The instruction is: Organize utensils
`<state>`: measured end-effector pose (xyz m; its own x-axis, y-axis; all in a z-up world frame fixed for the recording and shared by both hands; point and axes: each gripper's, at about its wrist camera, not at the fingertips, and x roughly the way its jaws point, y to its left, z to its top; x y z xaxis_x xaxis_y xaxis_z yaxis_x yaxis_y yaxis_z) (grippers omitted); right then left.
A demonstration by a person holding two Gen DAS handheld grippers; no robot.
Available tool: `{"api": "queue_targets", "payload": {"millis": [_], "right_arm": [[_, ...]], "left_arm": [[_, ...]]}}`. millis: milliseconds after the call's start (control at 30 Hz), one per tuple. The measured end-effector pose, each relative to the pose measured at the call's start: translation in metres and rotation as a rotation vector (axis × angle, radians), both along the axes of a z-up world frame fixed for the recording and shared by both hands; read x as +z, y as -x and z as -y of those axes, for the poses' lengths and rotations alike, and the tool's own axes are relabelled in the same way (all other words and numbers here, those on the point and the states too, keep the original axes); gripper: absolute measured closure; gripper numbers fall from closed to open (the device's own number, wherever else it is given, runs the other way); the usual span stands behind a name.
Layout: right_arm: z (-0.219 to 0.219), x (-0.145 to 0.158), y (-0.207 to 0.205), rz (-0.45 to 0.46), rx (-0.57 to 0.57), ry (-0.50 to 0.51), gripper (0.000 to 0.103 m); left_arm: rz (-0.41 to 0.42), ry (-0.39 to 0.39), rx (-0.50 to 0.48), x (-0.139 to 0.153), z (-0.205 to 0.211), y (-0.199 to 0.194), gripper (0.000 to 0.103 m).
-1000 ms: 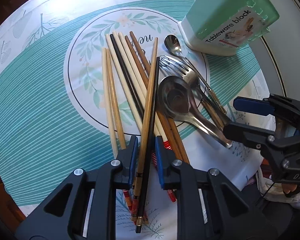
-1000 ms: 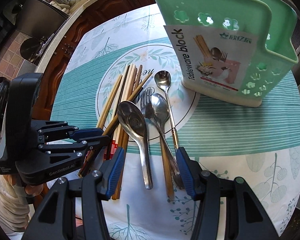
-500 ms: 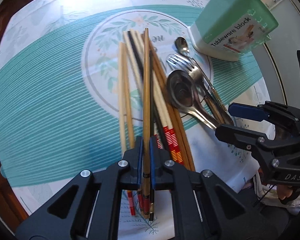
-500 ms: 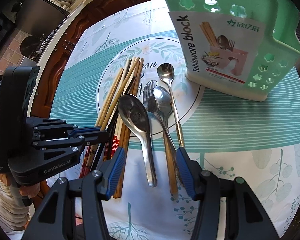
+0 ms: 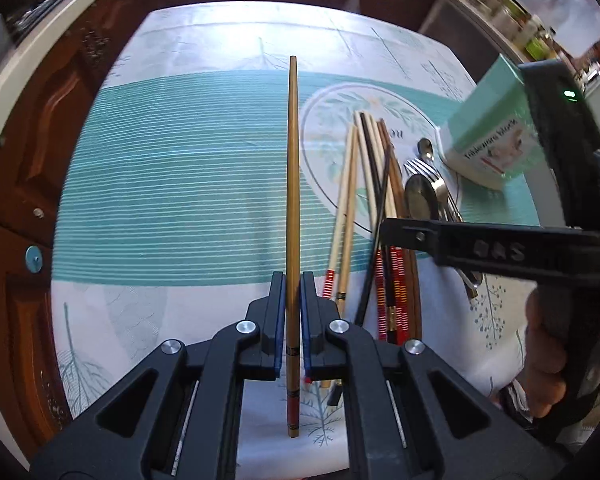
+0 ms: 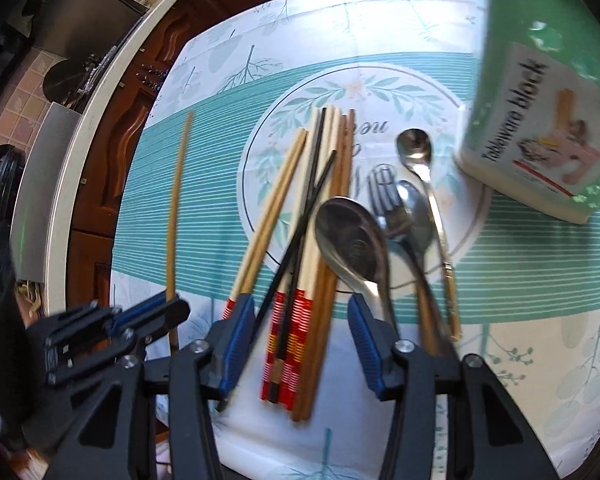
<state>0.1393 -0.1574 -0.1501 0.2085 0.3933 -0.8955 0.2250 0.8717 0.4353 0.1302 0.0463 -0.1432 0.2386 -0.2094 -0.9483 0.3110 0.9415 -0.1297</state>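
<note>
A broad bare stretch of the leaf-printed worktop cloth point(image 5: 172, 184) lies left of the chopstick pile point(image 6: 300, 264), the green holder point(image 6: 540, 128) reading "Tableware block" stands far right, the left tool point(image 5: 293, 312) clamps one brown chopstick point(image 5: 293, 184) lifted clear, and the right tool point(image 6: 300, 332), jaws apart and just narrowing, straddles the pile's near ends.

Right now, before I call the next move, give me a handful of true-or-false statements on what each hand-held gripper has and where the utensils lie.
1. The left hand-held gripper is shut on a single brown chopstick. True.
2. The right hand-held gripper is clamped on the large spoon. False: its jaws stand apart over the chopstick pile and have just been closing; nothing is gripped.
3. The green tableware block stands upright on the tablecloth. True.
4. The fork already sits in the block. False: it lies on the cloth among the spoons.
5. The held chopstick lies in the pile. False: it is apart from it.
</note>
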Motion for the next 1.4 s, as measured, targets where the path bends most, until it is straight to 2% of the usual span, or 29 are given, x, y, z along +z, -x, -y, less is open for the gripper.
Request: {"api": "queue_targets", "payload": {"millis": [100, 300, 433, 700, 767, 867, 933, 1167, 1300, 1400], "right_arm": [[-0.011, -0.005, -0.012, -0.037, -0.020, 0.015, 0.061], [-0.023, -0.019, -0.029, -0.121, -0.076, 0.050, 0.074], [-0.032, -0.017, -0.034, -0.130, -0.087, 0.088, 0.082], [-0.046, -0.015, -0.045, -0.150, -0.071, 0.244, 0.088], [-0.050, -0.014, -0.048, -0.157, -0.061, 0.286, 0.094], [-0.052, -0.014, -0.050, -0.160, -0.071, 0.309, 0.096], [-0.051, -0.014, -0.051, -0.156, -0.080, 0.300, 0.098], [-0.033, -0.006, -0.040, -0.122, -0.103, 0.176, 0.098], [-0.016, 0.011, -0.021, -0.030, -0.132, 0.109, 0.098], [-0.001, 0.029, -0.001, 0.089, -0.159, 0.060, 0.098]], "left_arm": [[0.022, 0.009, 0.029, 0.005, -0.014, 0.004, 0.099], [0.033, 0.051, 0.034, 0.007, -0.025, 0.013, 0.098], [0.031, 0.069, 0.034, 0.006, -0.028, 0.016, 0.098], [0.024, 0.104, 0.054, 0.003, -0.037, 0.018, 0.098], [0.023, 0.110, 0.059, 0.002, -0.039, 0.018, 0.099], [0.025, 0.112, 0.062, 0.003, -0.041, 0.019, 0.099], [0.029, 0.111, 0.059, 0.004, -0.042, 0.020, 0.099], [0.061, 0.120, 0.028, 0.013, -0.031, 0.024, 0.099], [0.116, 0.130, -0.007, 0.027, -0.015, 0.029, 0.098], [0.165, 0.131, -0.038, 0.041, 0.003, 0.032, 0.098]]}}
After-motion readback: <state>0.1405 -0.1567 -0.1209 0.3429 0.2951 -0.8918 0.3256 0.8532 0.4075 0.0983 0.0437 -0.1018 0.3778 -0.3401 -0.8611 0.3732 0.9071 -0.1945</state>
